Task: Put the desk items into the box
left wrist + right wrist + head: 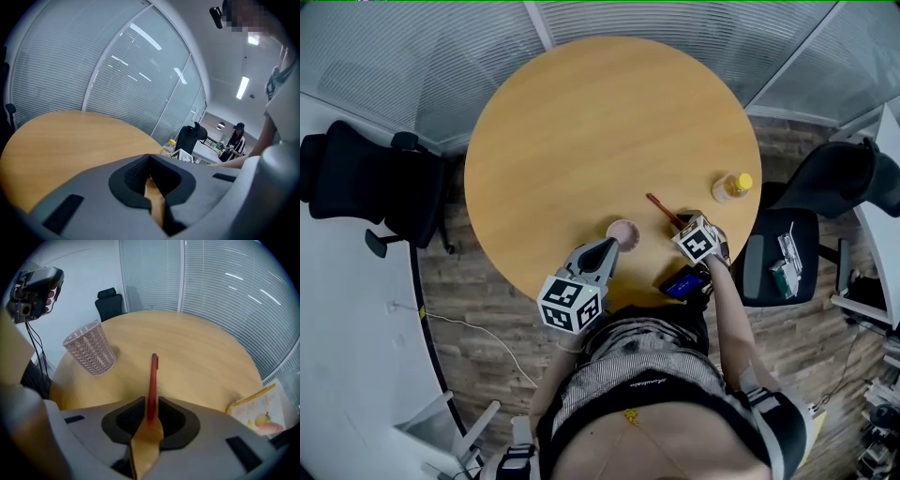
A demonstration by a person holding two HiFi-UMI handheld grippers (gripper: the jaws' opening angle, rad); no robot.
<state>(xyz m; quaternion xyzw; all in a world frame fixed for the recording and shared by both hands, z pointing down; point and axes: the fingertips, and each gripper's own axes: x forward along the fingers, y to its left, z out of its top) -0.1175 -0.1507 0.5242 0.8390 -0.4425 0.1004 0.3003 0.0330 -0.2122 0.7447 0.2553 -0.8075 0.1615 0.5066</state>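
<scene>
A red pen [662,209] lies on the round wooden table [600,122] near its front right edge. My right gripper [682,225] stands open at the pen's near end. In the right gripper view the pen [153,380] runs straight out between the two pads of the right gripper [151,401], resting on the wood. A pink mesh cup [623,232] stands upright left of the pen, and shows as the cup [91,354] in that view too. My left gripper [609,246] is shut and empty, its tip just beside the cup's near left side; the left gripper [150,157] points across bare table.
A yellow-capped bottle [733,186] stands by the table's right edge, with its label [255,411] close on the right. A dark phone [684,281] hangs just off the near edge. Black chairs stand at left [366,183] and right [778,258]. A person [236,138] stands far off.
</scene>
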